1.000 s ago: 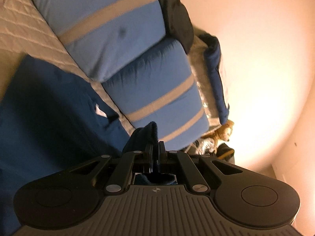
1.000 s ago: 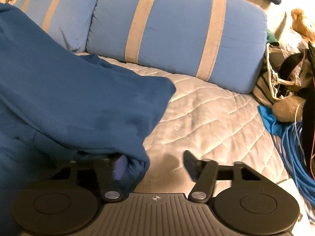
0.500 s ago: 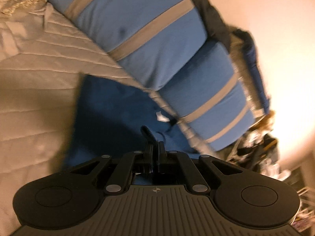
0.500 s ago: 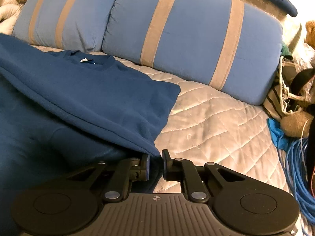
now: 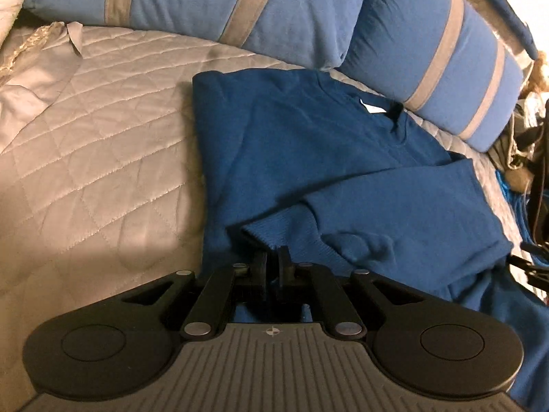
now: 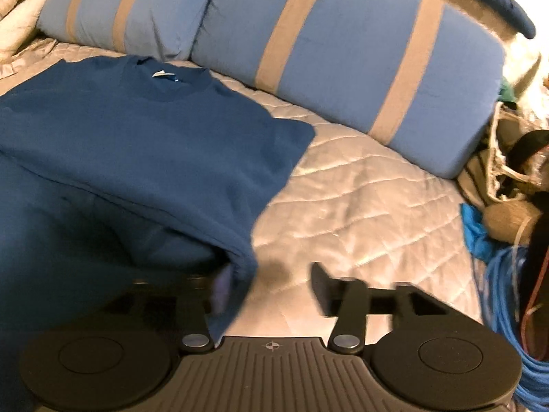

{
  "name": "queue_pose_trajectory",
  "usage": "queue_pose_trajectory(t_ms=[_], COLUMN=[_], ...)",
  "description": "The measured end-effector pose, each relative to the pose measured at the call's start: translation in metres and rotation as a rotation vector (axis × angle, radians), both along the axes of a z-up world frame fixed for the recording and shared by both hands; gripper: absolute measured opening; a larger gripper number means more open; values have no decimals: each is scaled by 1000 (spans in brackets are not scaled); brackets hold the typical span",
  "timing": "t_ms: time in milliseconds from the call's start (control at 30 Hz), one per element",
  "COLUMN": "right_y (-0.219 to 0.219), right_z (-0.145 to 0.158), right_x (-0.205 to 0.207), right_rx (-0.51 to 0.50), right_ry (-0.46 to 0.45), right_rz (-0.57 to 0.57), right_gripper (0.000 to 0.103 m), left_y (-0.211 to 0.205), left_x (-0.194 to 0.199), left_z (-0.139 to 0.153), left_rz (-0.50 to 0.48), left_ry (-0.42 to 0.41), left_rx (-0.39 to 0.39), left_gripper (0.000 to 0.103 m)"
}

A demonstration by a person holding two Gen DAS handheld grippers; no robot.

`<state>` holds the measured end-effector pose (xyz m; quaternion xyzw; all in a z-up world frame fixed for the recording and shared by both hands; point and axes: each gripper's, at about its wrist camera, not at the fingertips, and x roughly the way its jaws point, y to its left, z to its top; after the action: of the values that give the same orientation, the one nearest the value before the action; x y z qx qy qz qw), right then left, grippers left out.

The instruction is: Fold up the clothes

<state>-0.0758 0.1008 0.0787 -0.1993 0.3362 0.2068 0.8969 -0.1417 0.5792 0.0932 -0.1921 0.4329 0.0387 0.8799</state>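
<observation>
A dark blue sweatshirt lies on the quilted bed, collar and white tag toward the pillows, one side folded over with its ribbed cuff on the body. My left gripper is shut on the sweatshirt fabric just below that cuff. In the right wrist view the same sweatshirt lies at the left, its folded edge draped over my left finger. My right gripper is open, with one finger under the fabric edge and the other over bare quilt.
Two blue pillows with tan stripes lie at the head of the beige quilted bed. At the right bedside are bags, a plush toy and coiled blue cable.
My left gripper swung down and laid the held sleeve across the sweatshirt body. My right gripper, which had been shut on the fabric edge half a second ago, has opened.
</observation>
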Motion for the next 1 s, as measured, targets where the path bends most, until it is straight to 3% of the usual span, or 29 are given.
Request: queue_pose_trajectory(t_ms=[133, 267, 400, 467, 500, 633, 733, 867, 1000], right_y=[-13, -11, 1, 4, 5, -6, -9, -23, -43], right_z=[23, 29, 6, -14, -24, -25, -15, 7, 30], right_x=[3, 19, 37, 48, 53, 53, 43, 30, 17], right_rx=[152, 249, 214, 144, 109, 189, 173, 202, 268], right_ry=[14, 36, 83, 127, 143, 159, 114, 87, 90], right_rz=[-59, -119, -146, -205, -241, -299, -312, -337, -359], right_gripper=[91, 91, 91, 91, 92, 98, 99, 103, 103], left_y=[0, -4, -7, -9, -11, -25, -39, -58, -59], left_x=[1, -4, -20, -32, -38, -55, -62, -69, -81], left_z=[0, 5, 16, 20, 21, 28, 33, 35, 44], left_rz=[27, 71, 183, 246, 261, 277, 295, 287, 222], left_ry=[-4, -29, -91, -131, -151, -200, -223, -216, -210], left_rx=[12, 51, 166, 200, 215, 346, 511, 737, 691], left_gripper=[17, 29, 50, 61, 61, 62, 64, 75, 76])
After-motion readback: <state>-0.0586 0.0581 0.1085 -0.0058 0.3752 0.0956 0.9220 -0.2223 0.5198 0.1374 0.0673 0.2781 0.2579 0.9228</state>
